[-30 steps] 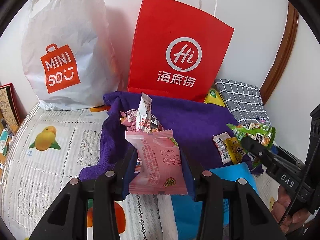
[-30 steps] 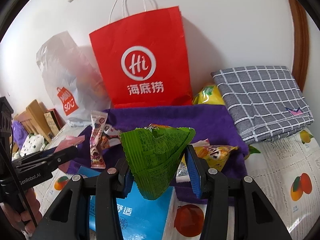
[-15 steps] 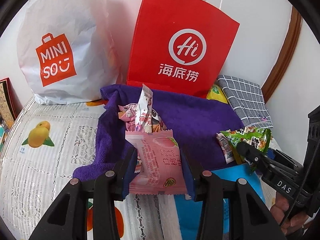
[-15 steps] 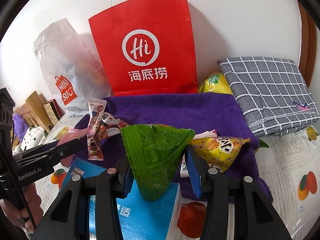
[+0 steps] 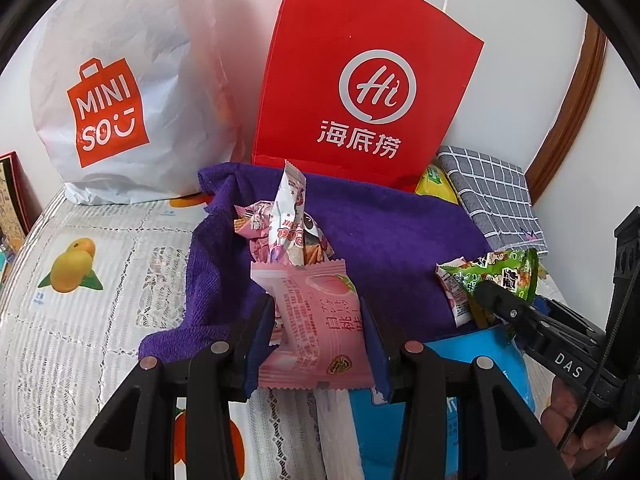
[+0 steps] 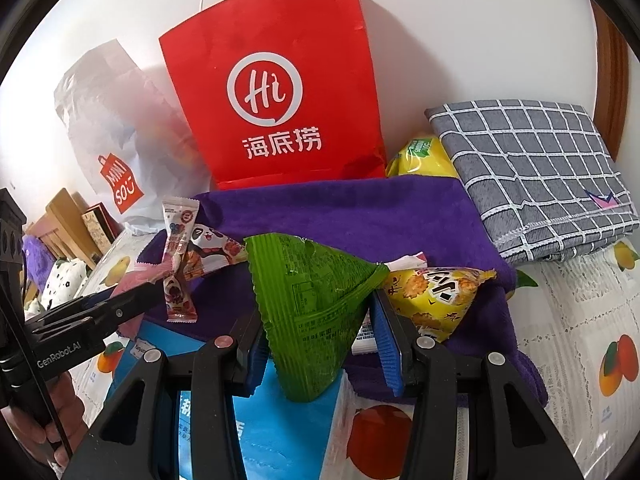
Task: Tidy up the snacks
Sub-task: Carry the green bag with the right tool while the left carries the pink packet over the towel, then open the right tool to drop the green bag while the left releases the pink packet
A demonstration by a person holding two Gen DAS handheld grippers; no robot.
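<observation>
- Snacks: pink pack [image 5: 316,328] with peach print and Chinese characters, held upright in left tool [image 5: 320,340], clenched on it from both sides.
- Green pack [image 6: 312,308], triangular, crinkled, fine print unreadable, clamped in right tool [image 6: 320,344], wide end up.
- Red bag [image 5: 360,80] reads "Hi" in a white circle with Chinese characters below; stands at the wall behind purple towel [image 5: 392,232].
- White bag [image 5: 120,80] reads "MINISO" on an orange patch, left of red bag.
- Left tool's arm reads "GenRobot.AI" in right view; right tool [image 5: 504,304] shows "DAS" in left view.
- Both tools point toward the bags, side by side over a blue pack [image 6: 280,432] with white characters.
- Panda pack [image 6: 212,248] and yellow pack [image 6: 436,296] lie on the towel.
- Grey checked cloth [image 6: 532,168] lies right of the towel; desk [image 5: 80,320] has a fruit-print cover.
</observation>
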